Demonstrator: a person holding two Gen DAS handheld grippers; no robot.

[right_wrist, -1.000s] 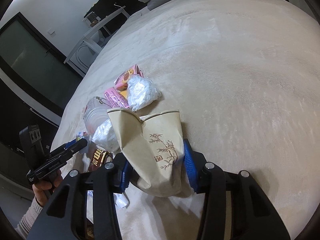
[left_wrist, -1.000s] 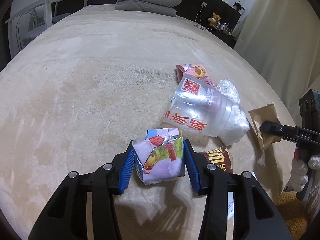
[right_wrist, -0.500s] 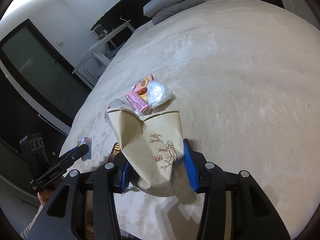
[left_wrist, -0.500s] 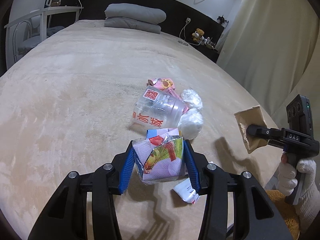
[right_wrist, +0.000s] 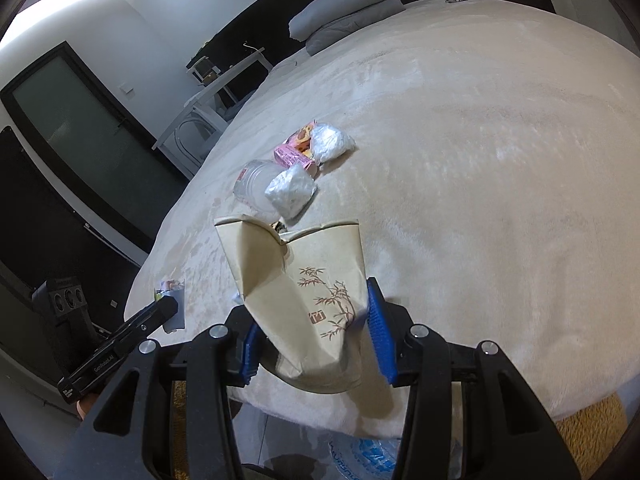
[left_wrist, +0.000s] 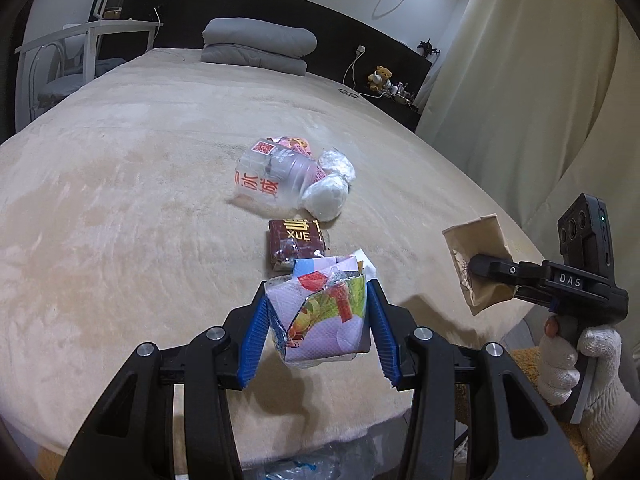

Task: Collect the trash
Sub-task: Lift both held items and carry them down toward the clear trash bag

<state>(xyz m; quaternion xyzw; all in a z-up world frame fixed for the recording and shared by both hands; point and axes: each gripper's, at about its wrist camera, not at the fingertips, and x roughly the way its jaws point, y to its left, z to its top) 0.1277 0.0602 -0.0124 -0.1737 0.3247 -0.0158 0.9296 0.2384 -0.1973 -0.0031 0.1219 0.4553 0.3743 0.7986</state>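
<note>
Beige plush bed cover [left_wrist: 132, 208] is filling both views, with a grey folded pillow [left_wrist: 256, 46] sitting at the upper centre of the left view.

The left gripper [left_wrist: 318, 318] is holding its fingers closed on a crumpled lilac and multicoloured foil wrapper [left_wrist: 320, 320] at the lower centre. The right gripper [right_wrist: 312, 336] is clamping a flattened tan paper bag with a bamboo print [right_wrist: 304, 292] at the lower centre of its view.

Risks, as judged: the bag is being gripped low and standing tall and slack, so it may be folding over or slipping out in transit; the slick wrapper may be sliding between the pads.

Count lying on the bed, mid-frame:
- one clear plastic cup with red lettering [left_wrist: 272, 182]
- two white crumpled plastic wads [left_wrist: 326, 196]
- one pink snack packet [right_wrist: 296, 148]
- one dark brown sachet [left_wrist: 298, 240]

Held: two items.
</note>
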